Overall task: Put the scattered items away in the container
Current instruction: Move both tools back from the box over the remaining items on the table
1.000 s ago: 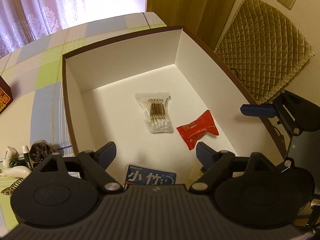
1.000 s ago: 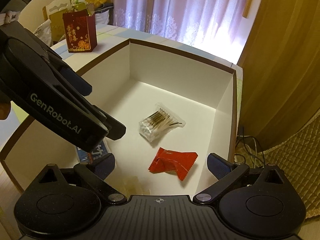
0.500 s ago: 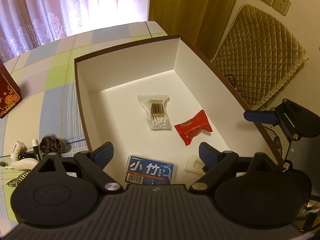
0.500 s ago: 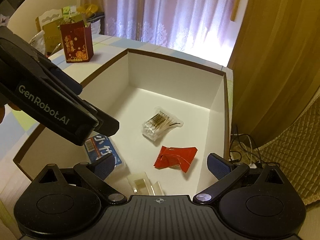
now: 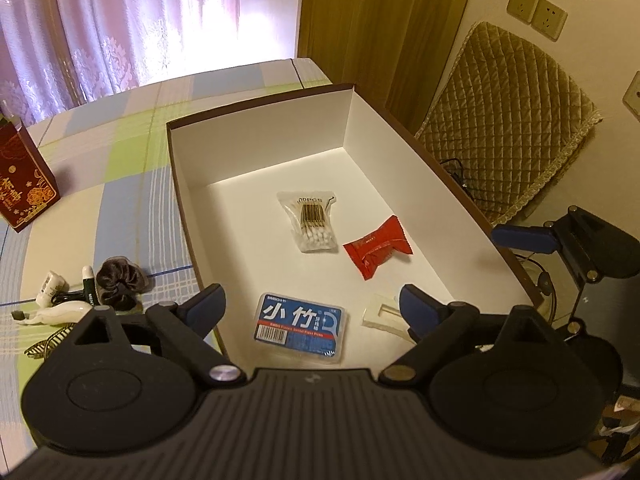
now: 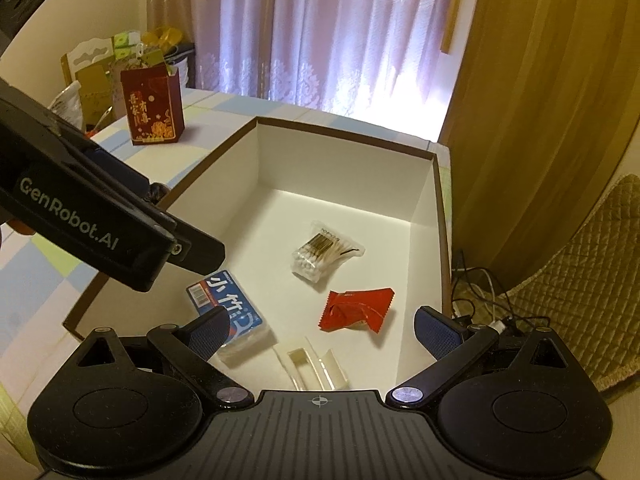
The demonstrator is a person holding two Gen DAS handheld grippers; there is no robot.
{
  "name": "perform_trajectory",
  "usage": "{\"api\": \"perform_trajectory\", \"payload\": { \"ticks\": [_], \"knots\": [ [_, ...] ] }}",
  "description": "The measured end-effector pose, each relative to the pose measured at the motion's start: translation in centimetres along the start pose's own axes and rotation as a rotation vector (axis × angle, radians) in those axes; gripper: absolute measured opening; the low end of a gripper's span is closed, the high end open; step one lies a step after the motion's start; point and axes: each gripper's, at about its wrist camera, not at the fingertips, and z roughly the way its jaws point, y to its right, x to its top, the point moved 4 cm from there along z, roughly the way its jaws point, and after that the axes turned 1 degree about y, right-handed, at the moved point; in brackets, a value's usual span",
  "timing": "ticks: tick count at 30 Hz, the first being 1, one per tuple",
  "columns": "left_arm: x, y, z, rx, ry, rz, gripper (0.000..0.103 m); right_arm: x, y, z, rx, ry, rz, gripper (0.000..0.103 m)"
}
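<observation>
Several loose items, a scrunchie among them, lie on the desk at nine o'clock of the box (nearer the left gripper; both grippers' fingers wide, empty).

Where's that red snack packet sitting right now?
In both views the red snack packet lies on the box floor toward its right wall, just right of the cotton swab bag.

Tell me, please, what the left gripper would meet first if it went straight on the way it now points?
Most likely the blue floss pick box on the floor of the white box. The left gripper is open and empty, and that pack lies between its fingers' line. Depth is unclear, so this is a judgement.
</observation>
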Motion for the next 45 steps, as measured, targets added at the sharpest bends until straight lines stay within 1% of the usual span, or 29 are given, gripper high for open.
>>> {"api": "perform_trajectory", "payload": {
  "ticks": [15,25,35,40,45],
  "knots": [
    [-2.6,-0.2,-3.8,-0.005,0.043,-0.018,0.092,-0.8,-2.2,-2.6,0.015,0.025,0.046,0.103],
    [-4.9,-1.8,-6.1,-0.015,0.06,-0.029,0.093,-1.0,-4.4,-3.7,0.016,0.031,0.076,0.103],
    [-7.8,-4.5,-7.5,-0.052,0.027,-0.003,0.093,-1.8,-7.2,-4.5,0.002,0.005,0.18,0.103],
    [-9.1,-7.0,-8.3,-0.06,0.007,0.006,0.094,-1.5,-9.2,-4.6,-0.007,0.004,0.23,0.103],
    [-10.4,-9.9,-8.9,-0.052,-0.021,0.007,0.094,-0.8,-11.8,-4.2,-0.005,0.004,0.257,0.103]
  ]
}}
